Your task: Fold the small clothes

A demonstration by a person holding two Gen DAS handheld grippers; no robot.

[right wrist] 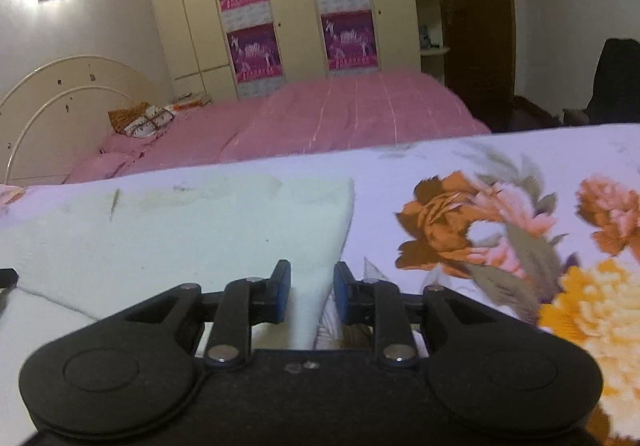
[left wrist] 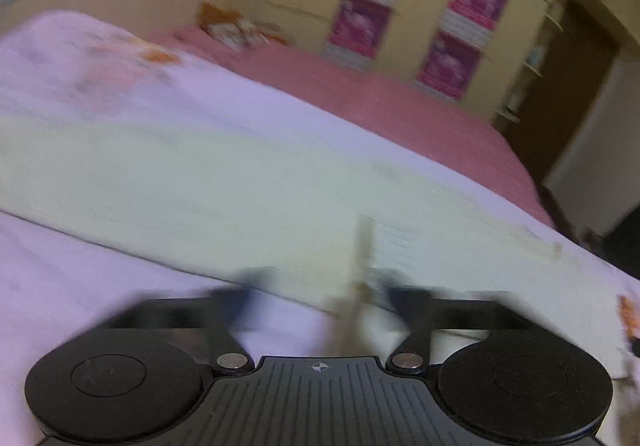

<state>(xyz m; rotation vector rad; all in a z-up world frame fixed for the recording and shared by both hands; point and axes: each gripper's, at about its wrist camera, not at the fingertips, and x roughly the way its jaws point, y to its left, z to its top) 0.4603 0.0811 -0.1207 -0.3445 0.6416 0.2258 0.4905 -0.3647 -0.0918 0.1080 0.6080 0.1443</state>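
A pale cream-white garment (left wrist: 224,181) lies flat on the lilac floral bedsheet (left wrist: 72,286). In the left wrist view, which is motion-blurred, my left gripper (left wrist: 320,298) sits at the garment's near edge with its jaws wide apart, and a thin strip of the cloth stands up between them. In the right wrist view the same garment (right wrist: 180,234) lies ahead and to the left. My right gripper (right wrist: 307,292) is open, its blue pads (right wrist: 282,292) on either side of a tapering corner of the garment without pinching it.
A pink-covered bed (right wrist: 320,113) with a patterned pillow (right wrist: 140,119) and a cream headboard (right wrist: 60,97) lies beyond. A cream wardrobe with purple posters (right wrist: 296,5) stands behind it. A dark door (right wrist: 472,21) is at the right.
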